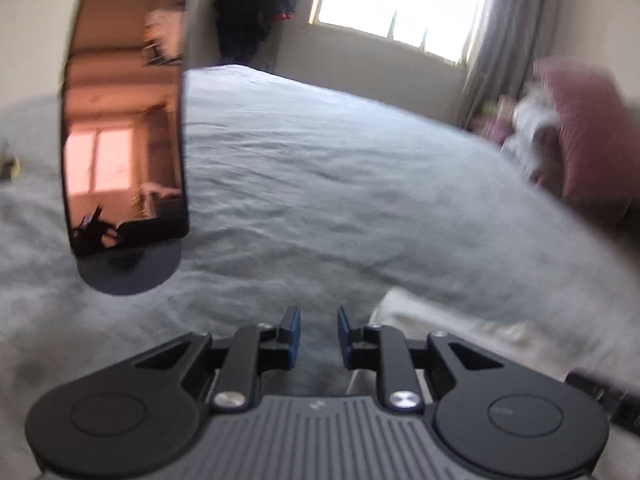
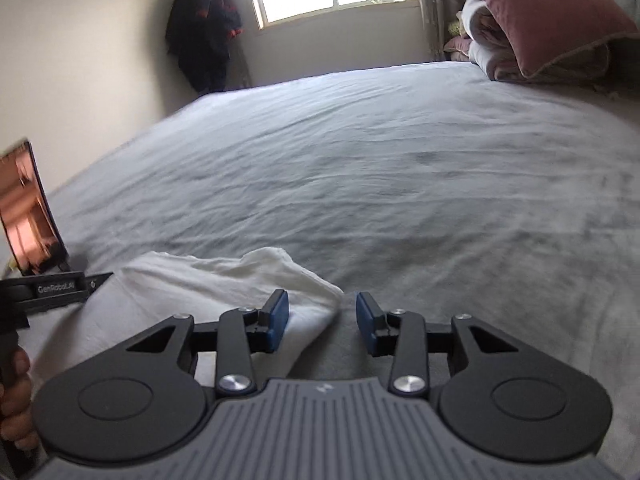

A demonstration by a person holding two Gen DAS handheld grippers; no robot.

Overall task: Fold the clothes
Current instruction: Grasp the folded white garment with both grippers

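A white folded garment (image 2: 208, 280) lies on the grey bed (image 2: 380, 168) near its front edge. In the right wrist view its right corner reaches into the gap of my right gripper (image 2: 322, 318). That gripper is open, and its blue pads stand apart from the cloth without pressing it. In the left wrist view the same white garment (image 1: 452, 320) shows just right of my left gripper (image 1: 318, 334). The left gripper is open by a narrow gap, with only bare sheet between its fingers. The left gripper's body (image 2: 52, 290) and the hand (image 2: 16, 396) holding it appear at the left edge of the right wrist view.
A phone on a round stand (image 1: 124, 128) stands on the bed at the left, also seen as the phone (image 2: 28, 216). Pink pillows and folded bedding (image 2: 540, 20) pile up at the far right. Dark clothes (image 2: 204, 28) hang in the corner beside the window.
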